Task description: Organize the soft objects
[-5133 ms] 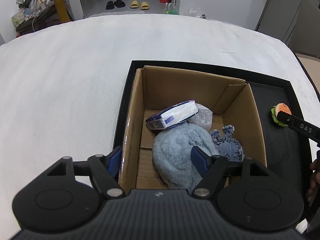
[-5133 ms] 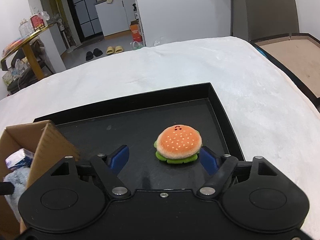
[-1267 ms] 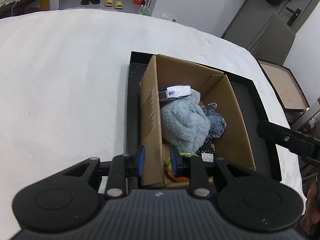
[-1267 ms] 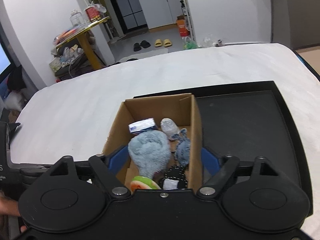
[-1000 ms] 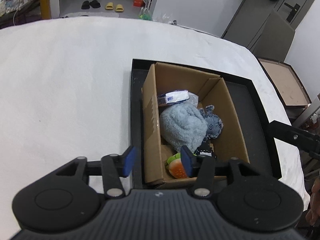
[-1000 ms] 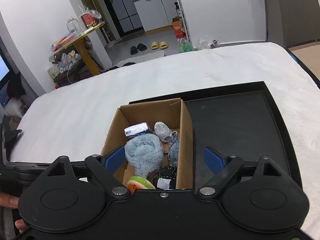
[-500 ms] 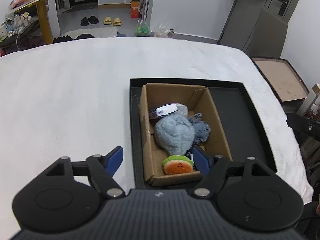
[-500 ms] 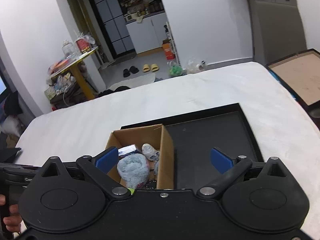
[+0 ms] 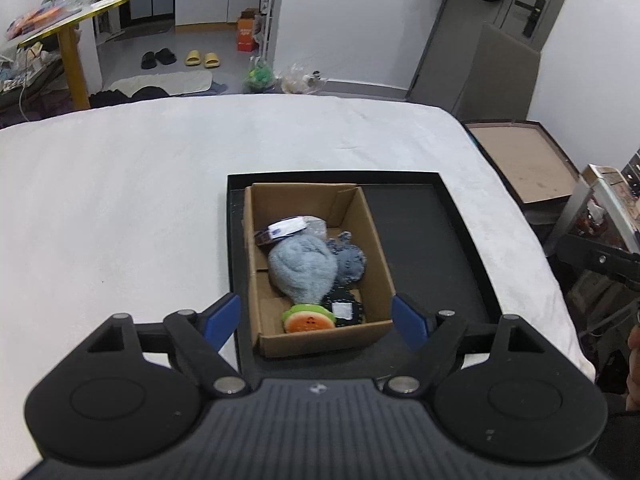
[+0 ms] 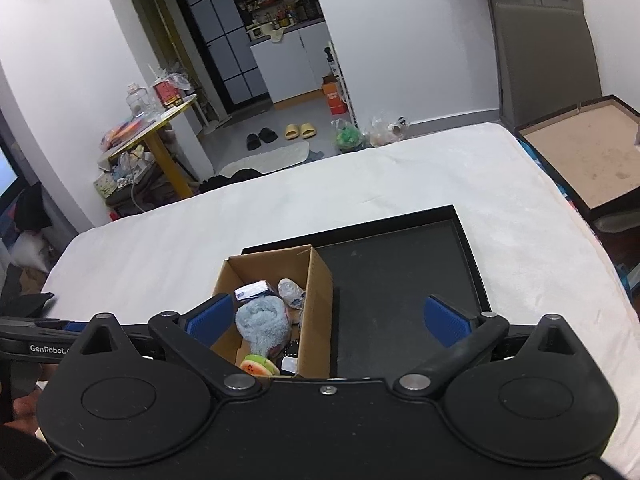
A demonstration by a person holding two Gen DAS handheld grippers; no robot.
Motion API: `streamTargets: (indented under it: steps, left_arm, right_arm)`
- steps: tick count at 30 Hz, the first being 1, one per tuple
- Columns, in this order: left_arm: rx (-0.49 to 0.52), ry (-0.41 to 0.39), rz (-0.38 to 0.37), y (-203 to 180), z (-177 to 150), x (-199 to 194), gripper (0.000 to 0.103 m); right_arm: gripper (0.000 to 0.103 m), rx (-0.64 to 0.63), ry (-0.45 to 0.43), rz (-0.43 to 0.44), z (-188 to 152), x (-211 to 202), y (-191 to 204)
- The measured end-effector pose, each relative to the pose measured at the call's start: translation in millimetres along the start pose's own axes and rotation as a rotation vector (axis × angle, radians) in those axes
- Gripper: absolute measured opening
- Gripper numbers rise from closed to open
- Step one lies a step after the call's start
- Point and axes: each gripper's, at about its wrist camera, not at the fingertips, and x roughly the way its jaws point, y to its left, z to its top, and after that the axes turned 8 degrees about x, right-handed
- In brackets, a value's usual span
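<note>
Both sets of tongs hang wide apart and empty above a white-covered table: the left gripper (image 9: 316,318) straddles the near end of a cardboard box (image 9: 378,256), the right gripper (image 10: 326,320) hovers ahead of the same box's right wall. The box sits in the left half of a black tray (image 9: 452,232). Packed inside it, nearest the tongs, lies a plush burger (image 9: 308,318) beside a black pouch (image 9: 344,308); beyond them a fluffy blue plush (image 9: 302,268), a blue knitted toy (image 9: 352,262) and a tissue pack (image 9: 280,230)
</note>
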Motion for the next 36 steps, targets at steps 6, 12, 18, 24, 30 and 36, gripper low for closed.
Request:
streamTargets:
  steps: [6,12,18,24,30,36]
  left_arm:
    - [-0.006,-0.006,-0.004,-10.9,-0.4,-12.3,0.082]
    - [-0.004,-0.02,0.006,-24.6,-0.2,-29.4,0.082]
    - [0.007,-0.045,0.003,-37.7,-3.9,-48.4,0.082]
    - [0.014,-0.058,0.0,-46.3,-8.7,-57.1,0.082]
    - [0.001,-0.073,0.0,-49.5,-16.8,-65.0,0.082]
    - [-0.014,-0.089,0.016,-48.1,-21.1,-73.7,0.082]
  right_arm:
    - [0.103,0.003,0.016,0.035,-0.2,-15.8,-4.9]
    - [0.103,0.014,0.029,0.048,-1.8,-31.7,-6.8]
    - [0.103,0.026,0.033,0.039,-5.9,-43.8,-5.8]
    - [0.103,0.023,0.03,0.051,-9.7,-55.8,-1.2]
    - [0.103,0.021,0.026,0.064,-17.4,-69.4,2.8]
    - [0.103,0.026,0.024,0.063,-24.5,-81.9,5.3]
